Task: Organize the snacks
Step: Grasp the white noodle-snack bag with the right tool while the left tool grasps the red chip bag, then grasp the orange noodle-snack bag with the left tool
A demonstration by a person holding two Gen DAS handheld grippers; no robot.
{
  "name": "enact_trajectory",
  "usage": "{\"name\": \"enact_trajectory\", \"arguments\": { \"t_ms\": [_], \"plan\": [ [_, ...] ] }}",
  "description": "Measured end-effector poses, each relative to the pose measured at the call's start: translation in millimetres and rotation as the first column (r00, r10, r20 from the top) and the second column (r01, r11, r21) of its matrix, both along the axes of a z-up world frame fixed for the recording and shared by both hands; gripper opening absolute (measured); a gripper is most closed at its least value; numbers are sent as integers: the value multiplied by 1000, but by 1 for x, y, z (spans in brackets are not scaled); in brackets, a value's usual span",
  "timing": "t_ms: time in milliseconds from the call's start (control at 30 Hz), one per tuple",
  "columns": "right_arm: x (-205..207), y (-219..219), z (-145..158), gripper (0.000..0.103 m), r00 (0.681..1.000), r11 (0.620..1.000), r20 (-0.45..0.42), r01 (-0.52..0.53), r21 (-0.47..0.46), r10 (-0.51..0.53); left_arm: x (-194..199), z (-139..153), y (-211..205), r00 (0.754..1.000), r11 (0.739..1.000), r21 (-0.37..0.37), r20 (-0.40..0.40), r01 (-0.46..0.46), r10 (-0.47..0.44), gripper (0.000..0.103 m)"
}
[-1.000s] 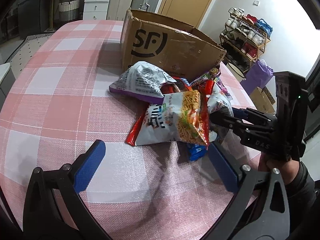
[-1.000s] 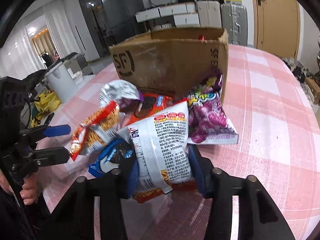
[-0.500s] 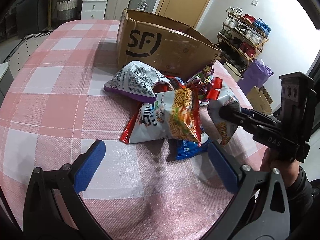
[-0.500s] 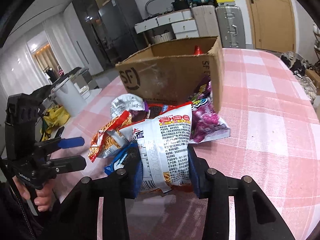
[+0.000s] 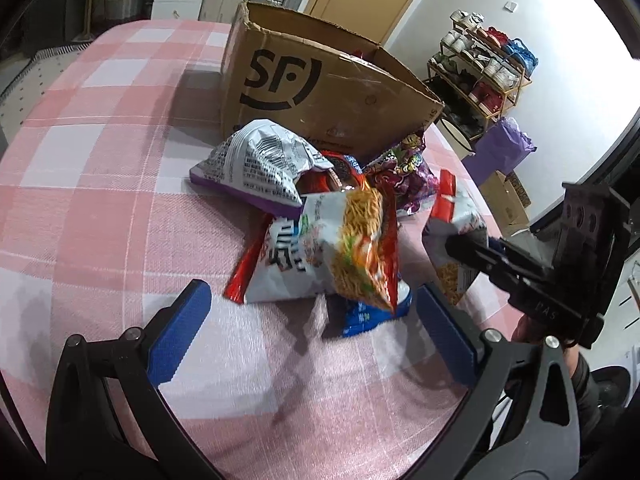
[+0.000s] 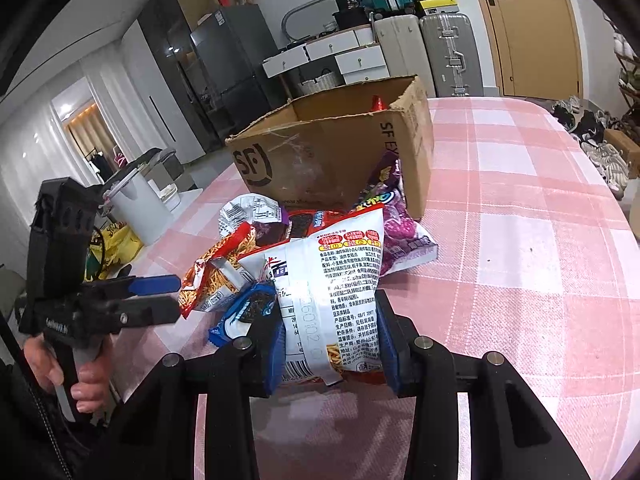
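Observation:
My right gripper is shut on a white and red noodle snack bag and holds it above the table; the bag also shows in the left wrist view. My left gripper is open and empty, low over the cloth, just short of a second noodle snack bag. Behind that lie a silver and purple bag, a purple candy bag and a blue cookie pack. An open SF cardboard box stands behind the pile.
The table has a pink and white checked cloth. A shoe rack and purple bag stand past the right edge. Drawers and suitcases stand behind the table. A white bin stands off the left side.
My right gripper has lifted the white noodle bag up and back, away from the pile. The blue cookie pack is now uncovered. My left gripper has moved slightly closer to the pile.

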State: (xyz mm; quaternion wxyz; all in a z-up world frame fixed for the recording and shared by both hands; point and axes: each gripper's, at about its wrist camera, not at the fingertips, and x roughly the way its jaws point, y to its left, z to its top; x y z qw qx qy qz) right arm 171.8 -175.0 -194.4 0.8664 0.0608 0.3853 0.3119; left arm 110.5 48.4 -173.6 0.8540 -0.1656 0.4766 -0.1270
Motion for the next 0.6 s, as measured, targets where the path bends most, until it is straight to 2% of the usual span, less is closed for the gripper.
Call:
{"name": "enact_trajectory", "arguments": {
  "t_ms": [300,400,600],
  "plan": [
    [1,-12,-5,39,1000,1000,-12,23,13,-23,31,-8,-5,999,999,-45,-39,19,-21,102],
    [3,-14,-6,39,1000,999,-16,25,20,-25,41,-15,-7,997,996,-90,-71,23,-30,102],
    [2,-16,-8,39,1000,999,-14,17,31,-16,51,-20,-12,996,994,-108,-81,22,-31,101]
  ]
}}
